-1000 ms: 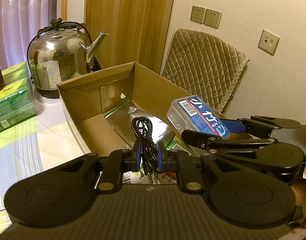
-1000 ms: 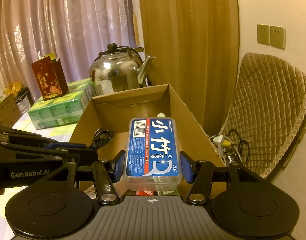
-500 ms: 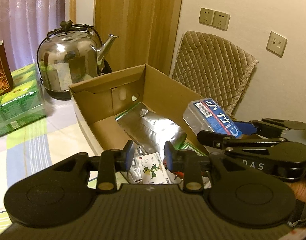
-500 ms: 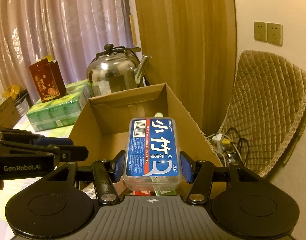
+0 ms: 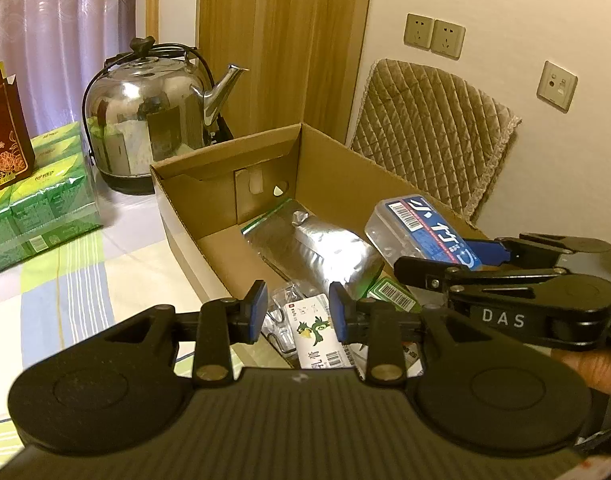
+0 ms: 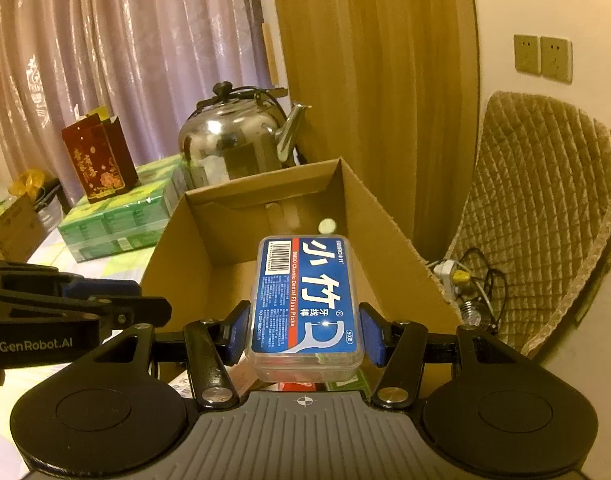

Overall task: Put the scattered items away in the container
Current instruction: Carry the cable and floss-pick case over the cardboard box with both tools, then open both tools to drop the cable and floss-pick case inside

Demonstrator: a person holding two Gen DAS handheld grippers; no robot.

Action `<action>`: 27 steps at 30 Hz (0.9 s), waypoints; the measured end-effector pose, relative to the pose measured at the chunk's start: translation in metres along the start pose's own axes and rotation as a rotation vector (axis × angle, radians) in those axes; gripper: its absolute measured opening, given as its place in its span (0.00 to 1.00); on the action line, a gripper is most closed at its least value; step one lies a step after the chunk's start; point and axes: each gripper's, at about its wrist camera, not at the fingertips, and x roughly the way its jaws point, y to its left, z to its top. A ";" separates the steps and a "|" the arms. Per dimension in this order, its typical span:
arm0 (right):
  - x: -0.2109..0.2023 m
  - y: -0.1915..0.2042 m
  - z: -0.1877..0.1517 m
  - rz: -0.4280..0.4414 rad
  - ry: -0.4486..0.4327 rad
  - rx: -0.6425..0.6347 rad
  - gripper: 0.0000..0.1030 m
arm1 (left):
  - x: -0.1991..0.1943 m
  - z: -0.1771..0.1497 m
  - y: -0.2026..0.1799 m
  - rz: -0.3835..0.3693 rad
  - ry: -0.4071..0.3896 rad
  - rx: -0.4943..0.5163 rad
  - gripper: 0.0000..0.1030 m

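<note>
From the left wrist view, the left gripper point(image 5: 295, 312) stood parted and empty over the near end of the cardboard box point(image 5: 225, 168). To its right, the right gripper point(image 5: 445, 258) carried the floss pick box point(image 5: 419, 230) above the right wall, its long axis running toward the far left.

From the right wrist view, the right gripper point(image 6: 305, 334) was clamped on the floss pick box point(image 6: 305, 300), lengthwise away from the camera, barcode end far. The cardboard box point(image 6: 385, 216) lay straight ahead below; a release there looked likely next.

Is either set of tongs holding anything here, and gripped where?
The right tongs clamp the floss pick box across its long sides, near its closer end. The left tongs are open and empty.
</note>
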 end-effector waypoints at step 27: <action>-0.015 -0.015 0.004 -0.020 -0.094 0.102 0.68 | -0.017 -0.009 0.006 -0.007 -0.049 -0.057 0.60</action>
